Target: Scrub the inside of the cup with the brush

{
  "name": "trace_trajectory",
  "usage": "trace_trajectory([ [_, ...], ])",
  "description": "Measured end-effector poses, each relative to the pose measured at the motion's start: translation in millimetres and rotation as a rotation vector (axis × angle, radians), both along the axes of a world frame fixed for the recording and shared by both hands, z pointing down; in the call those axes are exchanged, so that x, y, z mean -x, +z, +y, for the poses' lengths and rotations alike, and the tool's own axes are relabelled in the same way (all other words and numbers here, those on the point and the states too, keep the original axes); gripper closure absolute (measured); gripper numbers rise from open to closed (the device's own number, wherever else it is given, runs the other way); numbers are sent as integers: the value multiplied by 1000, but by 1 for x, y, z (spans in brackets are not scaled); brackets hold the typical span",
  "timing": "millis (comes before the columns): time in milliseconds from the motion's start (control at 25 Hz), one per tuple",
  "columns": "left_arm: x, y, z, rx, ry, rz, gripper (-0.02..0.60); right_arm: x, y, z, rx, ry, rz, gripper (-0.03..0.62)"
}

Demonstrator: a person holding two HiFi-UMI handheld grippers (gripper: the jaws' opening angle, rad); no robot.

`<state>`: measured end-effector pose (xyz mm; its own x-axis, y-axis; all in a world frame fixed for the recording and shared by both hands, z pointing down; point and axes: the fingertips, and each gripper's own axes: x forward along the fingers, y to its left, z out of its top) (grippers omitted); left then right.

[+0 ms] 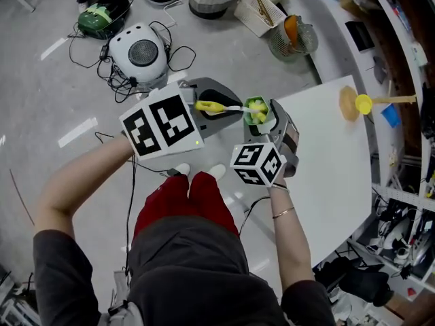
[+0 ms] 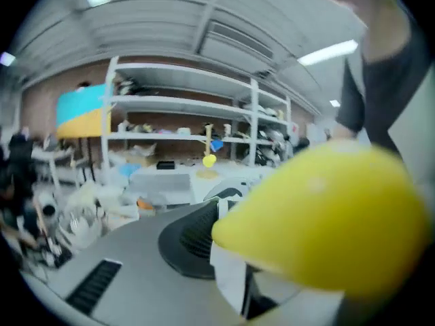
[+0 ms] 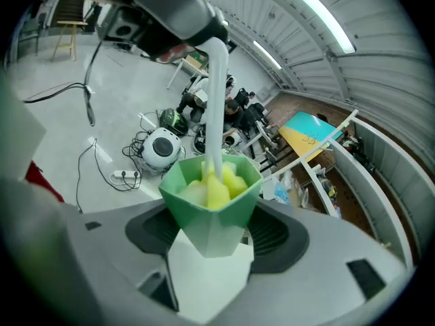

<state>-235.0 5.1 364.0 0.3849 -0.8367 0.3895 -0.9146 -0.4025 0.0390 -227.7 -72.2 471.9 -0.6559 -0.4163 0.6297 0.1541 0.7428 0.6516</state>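
Note:
My right gripper (image 1: 266, 118) is shut on a green faceted cup (image 3: 212, 206), held out in front of me over the floor near the white table's edge; the cup (image 1: 257, 110) tilts toward the left. My left gripper (image 1: 216, 107) is shut on the yellow handle (image 2: 326, 216) of a brush (image 1: 212, 106). A white stem (image 3: 216, 100) runs down from that handle into the cup. Inside the cup sits the yellow-and-white brush head (image 3: 217, 185).
The white table (image 1: 326, 161) lies to my right, with a yellow funnel-like item (image 1: 360, 103) at its far side. On the floor ahead are a white round appliance (image 1: 139, 54), cables, a basket and a green helmet-like thing (image 1: 102, 15). Shelves line the right.

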Motion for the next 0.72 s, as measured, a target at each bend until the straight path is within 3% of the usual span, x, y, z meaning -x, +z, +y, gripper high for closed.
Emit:
trace_trajectory([
  [200, 28, 17, -14, 123, -363, 618, 537, -5, 6, -20, -222, 25, 35, 290],
  [280, 35, 21, -18, 147, -449, 807, 535, -6, 6, -25, -256, 30, 52, 290],
  [320, 35, 21, -20, 149, -462, 848, 534, -6, 7, -25, -239, 34, 62, 290],
  [360, 34, 20, -21, 144, -451, 837, 532, -7, 8, -25, -210, 37, 73, 290],
  [400, 30, 19, -20, 133, -421, 774, 534, -8, 10, -23, -175, 38, 84, 290],
  [480, 19, 14, -19, 91, -312, 555, 535, -10, 13, -18, -93, 30, 102, 290],
  [720, -23, 3, -5, -43, 122, -127, 535, -20, 12, -2, 166, -49, 131, 290],
])
